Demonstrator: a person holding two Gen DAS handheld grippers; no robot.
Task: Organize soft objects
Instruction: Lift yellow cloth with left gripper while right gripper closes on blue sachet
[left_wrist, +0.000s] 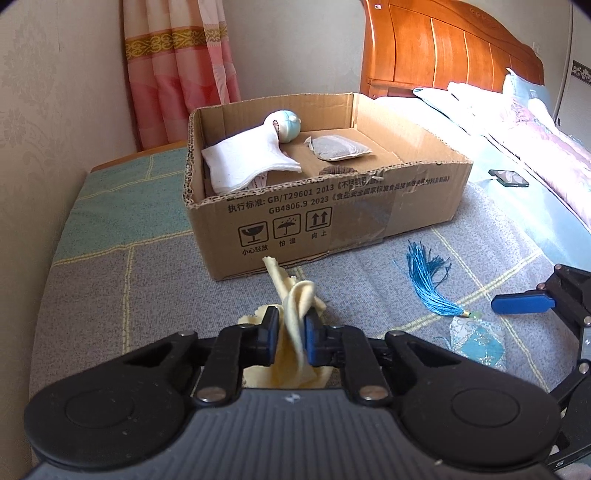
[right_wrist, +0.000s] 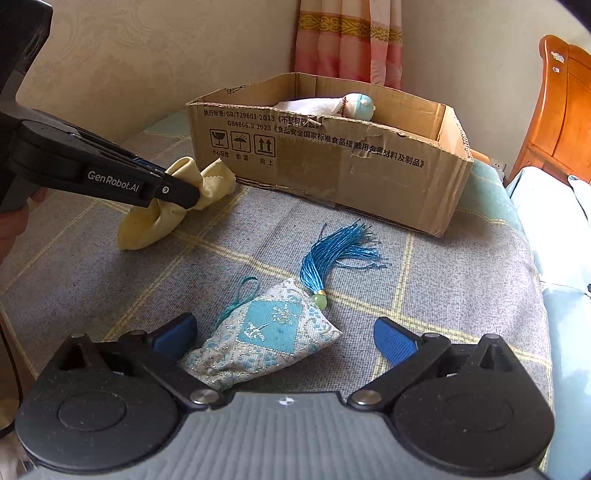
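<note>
Left gripper (left_wrist: 291, 332): both blue pads pinched tight on a bunched fold of the pale yellow cloth (left_wrist: 295, 295). Cloth rises in a twisted peak above the pads; rest of it hangs below, lower edge touching the quilt (left_wrist: 129, 288). In the right wrist view the same gripper (right_wrist: 192, 197) enters from the left edge, cloth (right_wrist: 155, 221) gathered at its tip, one lobe drooping onto the quilt (right_wrist: 258, 236), another bulging toward the box.

Cardboard box (left_wrist: 369, 221): open top, standing on the quilt just beyond the yellow cloth, apart from it. Inside, from the left: folded white cloth (left_wrist: 240, 162) draped over an inner cardboard step, a round pale-blue plush piece (left_wrist: 288, 125) at its upper end, a small grey sachet (left_wrist: 338, 147) lying flat on the step, and a dark fuzzy item near the front wall, mostly hidden.

Blue tassel (left_wrist: 428, 280): spread on the quilt right of the box's front corner, joined by a green bead to the embroidered blue-and-white pouch (right_wrist: 269, 336), which lies flat on the quilt.

Right gripper (right_wrist: 284, 332): fingers spread wide, one on each side of the pouch; pads not touching it. Whether the tips rest on the quilt cannot be told.

Far right: wooden headboard (left_wrist: 461, 51), bedding, and a dark phone (left_wrist: 508, 177) on the bed
</note>
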